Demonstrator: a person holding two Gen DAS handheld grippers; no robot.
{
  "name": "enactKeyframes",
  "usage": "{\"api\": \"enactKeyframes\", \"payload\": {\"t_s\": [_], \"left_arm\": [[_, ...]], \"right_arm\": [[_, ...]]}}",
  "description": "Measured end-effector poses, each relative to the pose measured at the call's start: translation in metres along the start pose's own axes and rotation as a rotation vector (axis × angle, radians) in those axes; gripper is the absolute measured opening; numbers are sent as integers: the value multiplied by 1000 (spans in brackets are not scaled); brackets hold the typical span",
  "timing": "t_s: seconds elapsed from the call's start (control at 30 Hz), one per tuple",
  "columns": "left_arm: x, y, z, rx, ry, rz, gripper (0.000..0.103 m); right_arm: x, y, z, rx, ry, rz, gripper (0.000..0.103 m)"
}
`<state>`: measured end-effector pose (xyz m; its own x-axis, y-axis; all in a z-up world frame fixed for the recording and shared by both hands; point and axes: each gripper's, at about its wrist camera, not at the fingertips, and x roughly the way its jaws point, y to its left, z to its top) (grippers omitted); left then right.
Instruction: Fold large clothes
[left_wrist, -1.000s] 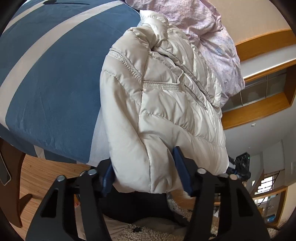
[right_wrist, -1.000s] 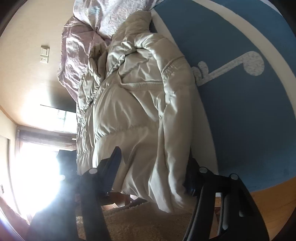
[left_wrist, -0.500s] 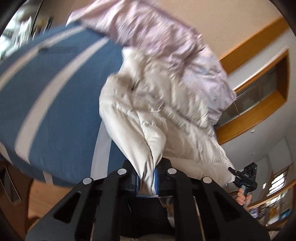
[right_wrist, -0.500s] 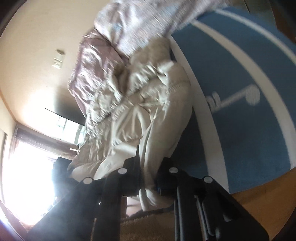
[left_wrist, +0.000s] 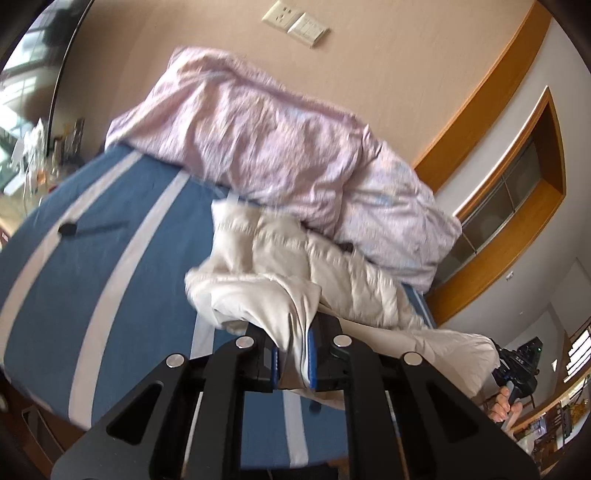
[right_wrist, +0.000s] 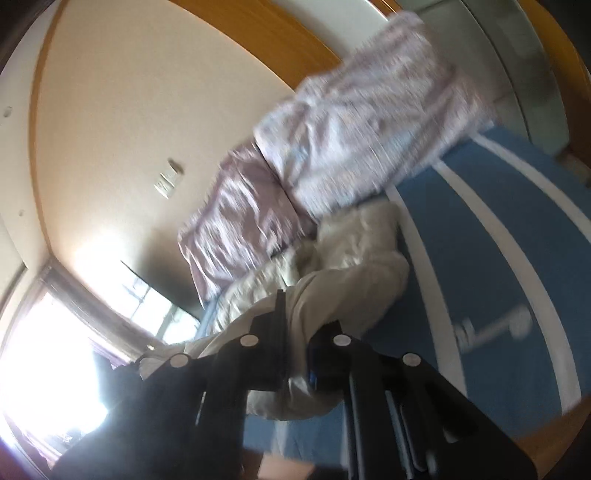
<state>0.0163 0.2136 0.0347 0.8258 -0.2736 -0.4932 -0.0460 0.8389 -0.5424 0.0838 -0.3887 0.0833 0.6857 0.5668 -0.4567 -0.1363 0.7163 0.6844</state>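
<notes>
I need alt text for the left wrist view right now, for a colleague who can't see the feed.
The left claw is shut on the hem of a cream puffer jacket that lies on a blue bedspread with white stripes. A crumpled pink quilt is heaped behind the jacket against a beige wall, and the right claw shows at the far right edge.

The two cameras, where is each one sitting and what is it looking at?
Left wrist: sits on the left gripper, looking along its fingers, shut on the cream jacket, across the blue bed; the other hand shows at far right.
Right wrist: sits on the right gripper, also shut on the jacket, facing the bright window.
Both see the jacket, the bed, the pink quilt.
</notes>
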Motion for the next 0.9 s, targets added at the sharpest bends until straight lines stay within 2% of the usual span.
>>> {"api": "enactKeyframes", "payload": {"t_s": [0.23,0.33,0.47,0.6,0.67,0.77,0.9], "left_arm": [[42,-14,65,-13,-49,36,10],[62,-17,92,-20,-76,68,10],[102,-21,129,-19,-112,133,10],[156,-20,152,-7,-104,243,10],[183,-17,158,-8,-92,289,10],[221,-10,162,-14,-70,343,10],[257,-3,164,-31,-24,398,11]], "right_arm": [[43,43,57,-93,-98,-69,9],[72,60,85,-133,-147,-138,9],[121,63,121,-181,-175,-242,8],[174,55,148,-193,-165,-346,9],[206,48,157,-207,-145,-425,9],[253,38,166,-220,-114,-548,9],[302,11,171,-163,-53,-667,9]]}}
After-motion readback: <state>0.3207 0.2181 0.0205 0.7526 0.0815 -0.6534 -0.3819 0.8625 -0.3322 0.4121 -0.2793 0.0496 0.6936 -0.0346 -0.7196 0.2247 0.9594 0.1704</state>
